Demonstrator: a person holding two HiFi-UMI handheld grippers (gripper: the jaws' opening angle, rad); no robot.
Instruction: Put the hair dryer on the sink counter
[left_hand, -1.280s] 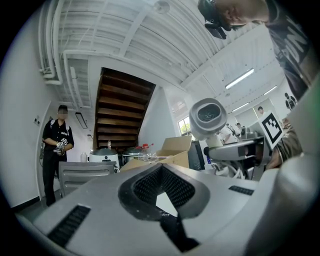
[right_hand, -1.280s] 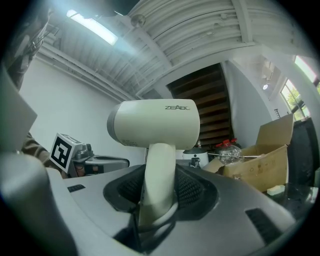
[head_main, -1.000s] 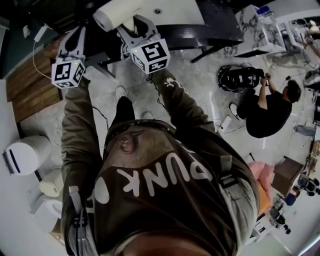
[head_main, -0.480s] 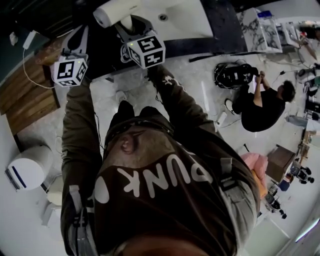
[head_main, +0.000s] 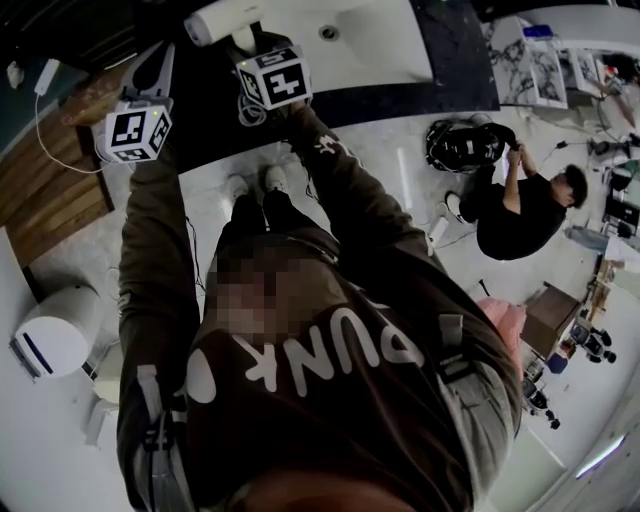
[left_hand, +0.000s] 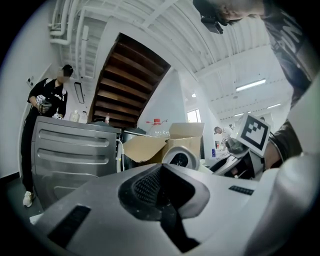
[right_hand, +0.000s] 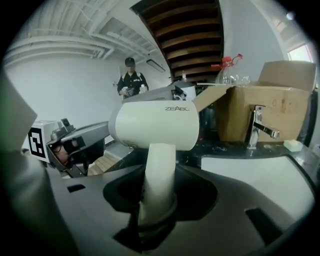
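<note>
The white hair dryer (head_main: 215, 22) hangs over the left end of the dark sink counter (head_main: 460, 60), beside the white basin (head_main: 365, 45). My right gripper (head_main: 262, 48) is shut on its handle. In the right gripper view the handle (right_hand: 156, 185) stands upright between the jaws, with the dryer's barrel (right_hand: 155, 125) lying crosswise above it. My left gripper (head_main: 160, 60) hovers to the left of the dryer, jaws together and empty. In the left gripper view (left_hand: 161, 172) nothing sits in its hollow, and the dryer's round end (left_hand: 180, 159) shows just beyond.
A chrome faucet (right_hand: 259, 125) and an open cardboard box (right_hand: 265, 100) stand at the back of the counter. On the floor are a white round bin (head_main: 55, 330), wooden boards (head_main: 50, 190), and a person in black (head_main: 520, 215) bent over a black bag (head_main: 465, 145).
The right gripper and the hair dryer have moved farther forward over the counter, and more of the basin shows. The left gripper has kept its place beside them.
</note>
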